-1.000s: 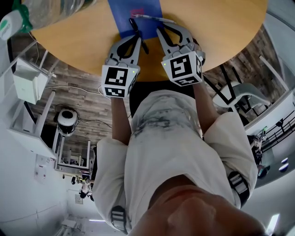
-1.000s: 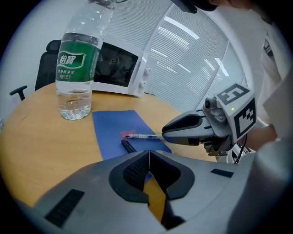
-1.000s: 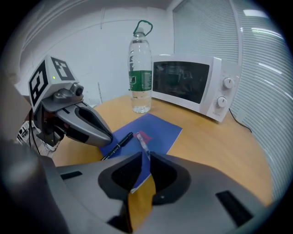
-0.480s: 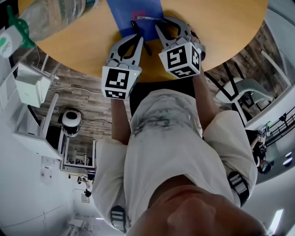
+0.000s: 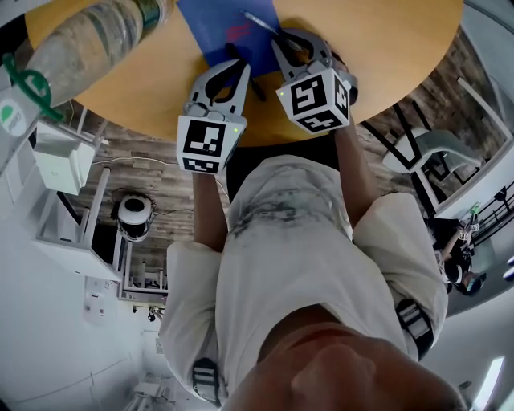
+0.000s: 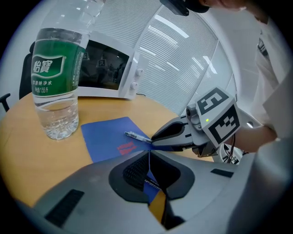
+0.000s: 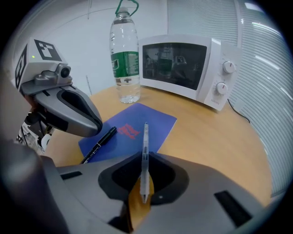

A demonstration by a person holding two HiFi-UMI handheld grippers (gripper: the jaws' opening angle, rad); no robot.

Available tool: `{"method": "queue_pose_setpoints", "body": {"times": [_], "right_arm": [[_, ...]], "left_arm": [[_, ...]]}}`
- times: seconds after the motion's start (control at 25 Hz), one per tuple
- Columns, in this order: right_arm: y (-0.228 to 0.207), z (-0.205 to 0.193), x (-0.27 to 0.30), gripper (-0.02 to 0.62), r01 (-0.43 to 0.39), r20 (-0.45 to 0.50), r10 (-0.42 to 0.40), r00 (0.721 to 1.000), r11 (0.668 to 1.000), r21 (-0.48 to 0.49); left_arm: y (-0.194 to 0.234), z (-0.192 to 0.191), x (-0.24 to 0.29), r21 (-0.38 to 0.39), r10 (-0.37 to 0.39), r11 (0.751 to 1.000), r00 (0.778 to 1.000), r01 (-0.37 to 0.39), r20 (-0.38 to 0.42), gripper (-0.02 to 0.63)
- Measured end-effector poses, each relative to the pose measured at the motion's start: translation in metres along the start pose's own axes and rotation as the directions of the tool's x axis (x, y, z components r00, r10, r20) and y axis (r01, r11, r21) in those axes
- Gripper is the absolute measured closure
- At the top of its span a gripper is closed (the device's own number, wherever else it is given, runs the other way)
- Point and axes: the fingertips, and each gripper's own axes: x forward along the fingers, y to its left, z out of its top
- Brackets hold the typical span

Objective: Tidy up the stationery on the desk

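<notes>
My right gripper point(image 7: 145, 157) is shut on a clear pen point(image 7: 145, 137) that points forward over a blue notebook point(image 7: 153, 121) on the round wooden table point(image 5: 385, 56). In the left gripper view the same clear pen point(image 6: 136, 135) sticks out of the right gripper point(image 6: 158, 137). A black pen point(image 7: 98, 144) lies flat on the notebook's near side. My left gripper point(image 6: 149, 153) has its jaws together just above that black pen point(image 5: 250, 80), with nothing between them. From the head view, the left gripper point(image 5: 238, 68) and right gripper point(image 5: 287, 40) sit side by side at the notebook point(image 5: 225, 24).
A large water bottle point(image 7: 124, 55) with a green label stands on the table beyond the notebook, left of it. A white microwave point(image 7: 183, 68) sits at the table's far side. The table's near edge is just behind both grippers, with a chair point(image 5: 418, 152) on the floor to the right.
The clear pen, which lay across the notebook's far part, is now in the right gripper's shut jaws and turned to point away. The left gripper has hardly moved.
</notes>
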Motion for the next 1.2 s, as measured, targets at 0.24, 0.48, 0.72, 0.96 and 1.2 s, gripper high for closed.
{"method": "queue_pose_setpoints", "body": {"times": [0.24, 0.48, 0.72, 0.96, 1.2], "right_arm": [[-0.003, 0.003, -0.002, 0.495, 0.008, 0.030, -0.012, 0.999, 0.992, 0.123], [-0.013, -0.001, -0.008, 0.495, 0.067, 0.030, -0.076, 0.997, 0.971, 0.228], [-0.027, -0.005, -0.010, 0.495, 0.140, 0.015, -0.153, 0.988, 0.935, 0.326], [-0.039, -0.010, -0.006, 0.495, 0.197, -0.018, -0.208, 0.978, 0.893, 0.404], [-0.034, -0.005, -0.005, 0.494, 0.189, -0.017, -0.200, 0.980, 0.892, 0.411]], "left_arm": [[-0.001, 0.006, 0.005, 0.031, -0.036, 0.999, 0.999, 0.036, -0.014, 0.595], [-0.006, 0.013, 0.010, 0.060, -0.066, 0.996, 0.997, 0.067, -0.026, 0.595], [-0.006, 0.015, 0.012, 0.083, -0.092, 0.992, 0.995, 0.095, -0.043, 0.595], [-0.004, 0.016, 0.015, 0.096, -0.108, 0.989, 0.993, 0.113, -0.054, 0.595], [-0.002, 0.017, 0.014, 0.096, -0.109, 0.989, 0.993, 0.114, -0.052, 0.595]]}}
